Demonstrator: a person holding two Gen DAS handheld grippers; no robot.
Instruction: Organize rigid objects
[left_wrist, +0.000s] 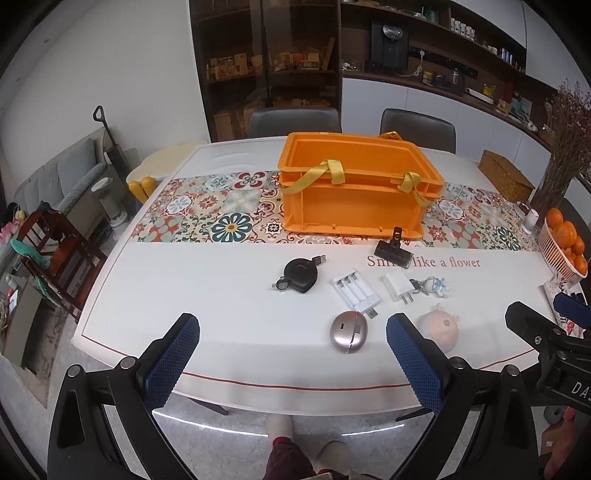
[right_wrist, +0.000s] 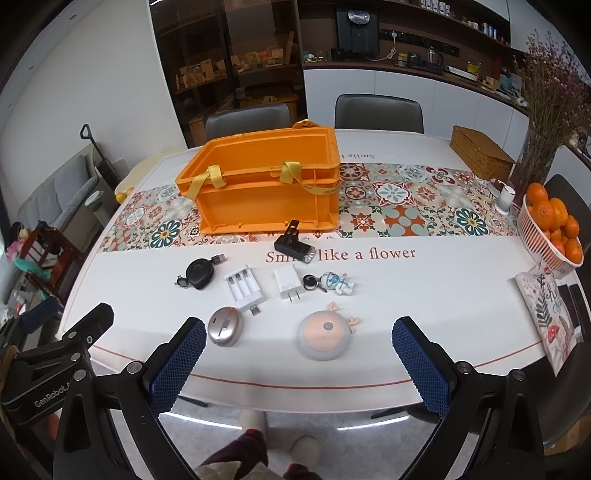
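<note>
Both claws spread, L claw (left_wrist: 291, 354) & R claw (right_wrist: 299, 356) over tabletop (right_wrist: 443, 295) edge; orange crate (right_wrist: 266, 184) empty, gadgets in front

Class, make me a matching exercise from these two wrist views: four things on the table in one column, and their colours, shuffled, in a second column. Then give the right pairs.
Column one:
1. crate
2. retractable cable reel
3. wall plug adapter
4. egg-shaped case

Column two:
A. white
B. metallic silver-pink
C. orange
D. black

Right pairs: 1-C, 2-D, 3-A, 4-B.

All four sit on the table, with the crate on the patterned runner behind the smaller items.
</note>
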